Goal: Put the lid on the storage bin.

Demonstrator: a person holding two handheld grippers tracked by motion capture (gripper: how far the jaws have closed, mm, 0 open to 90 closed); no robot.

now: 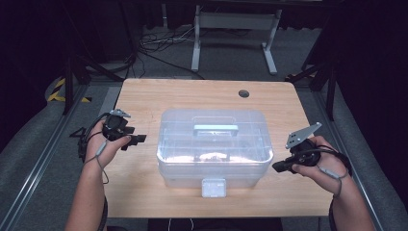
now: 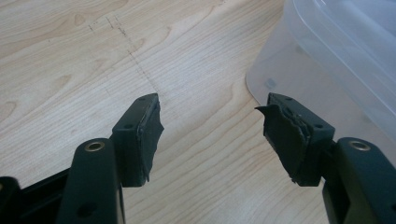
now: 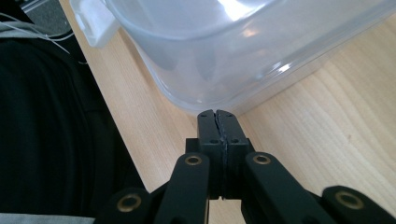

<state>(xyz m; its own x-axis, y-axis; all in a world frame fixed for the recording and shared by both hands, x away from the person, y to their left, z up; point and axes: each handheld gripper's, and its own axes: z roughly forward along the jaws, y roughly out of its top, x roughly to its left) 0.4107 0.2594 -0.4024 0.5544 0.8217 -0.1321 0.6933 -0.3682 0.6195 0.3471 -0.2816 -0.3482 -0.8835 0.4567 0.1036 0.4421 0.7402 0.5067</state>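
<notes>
Item: clear plastic storage box [image 1: 214,147] with lid on — stands at the middle of the counter [image 1: 144,96], a little toward the near edge. A pale handle [image 1: 215,129] lies flat in the centre of the lid; a white latch [image 1: 213,187] hangs at the middle of the near wall. Contents blurred through the plastic, not identifiable.

Item: left tongs [image 1: 139,139] — held in the person's left hand [image 1: 103,144], to the left of the box, near it but apart. In the left gripper view the left tongs [image 2: 210,126] stand released, the two jaws wide apart with bare wood between them; worn black pads [image 2: 149,135] line the inner faces. The rounded corner of the box [image 2: 299,60] shows just beyond the right-hand jaw, not touched.

Item: right tongs [image 1: 279,167] — held in the person's right hand [image 1: 317,166], at the right near corner of the box, a grey three-cornered plate [image 1: 302,134] on top. In the right gripper view the right tongs [image 3: 218,114] are clenched, jaws pressed together with nothing between them, tips just beside the box [image 3: 233,46] at its lower edge; whether they touch it cannot be told.

Item: counter — light wood, with a round cable hole [image 1: 244,93] near the far right corner.

Surroundings: grey floor, white frame legs [image 1: 231,38] and loose cables [image 1: 159,43] beyond the far edge.
</notes>
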